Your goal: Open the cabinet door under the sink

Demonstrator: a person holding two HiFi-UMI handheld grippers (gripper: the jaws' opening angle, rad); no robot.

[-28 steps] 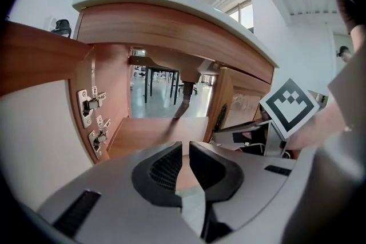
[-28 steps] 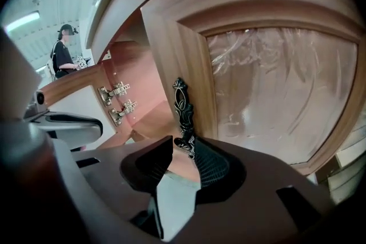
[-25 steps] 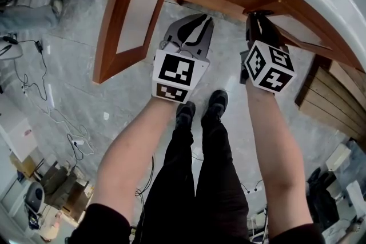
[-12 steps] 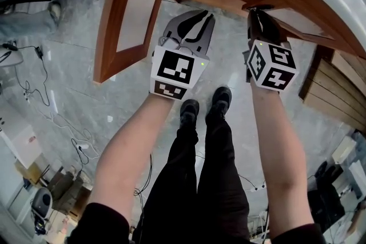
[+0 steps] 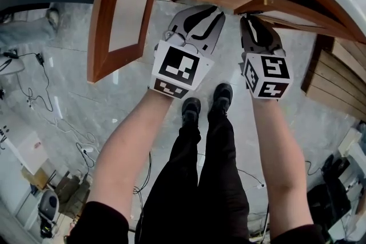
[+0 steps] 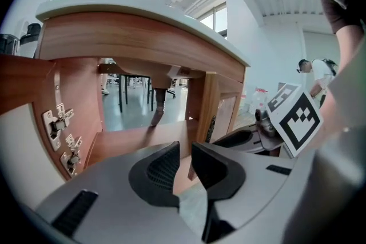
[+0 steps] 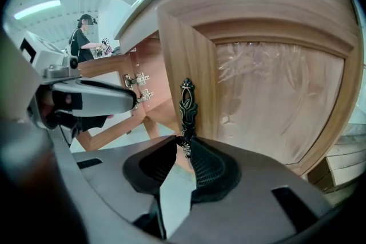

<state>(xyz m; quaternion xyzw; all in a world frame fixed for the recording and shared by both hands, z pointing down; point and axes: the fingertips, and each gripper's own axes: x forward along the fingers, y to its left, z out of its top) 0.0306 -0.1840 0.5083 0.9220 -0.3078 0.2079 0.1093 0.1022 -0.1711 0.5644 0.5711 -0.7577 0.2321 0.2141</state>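
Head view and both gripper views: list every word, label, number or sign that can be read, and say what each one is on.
No readable text in any view.
left marker cube: black-and-white square patterns only, no letters or numbers.
right marker cube: the same kind of patterns, not text.
white box on the floor: a small red mark, too small to read.
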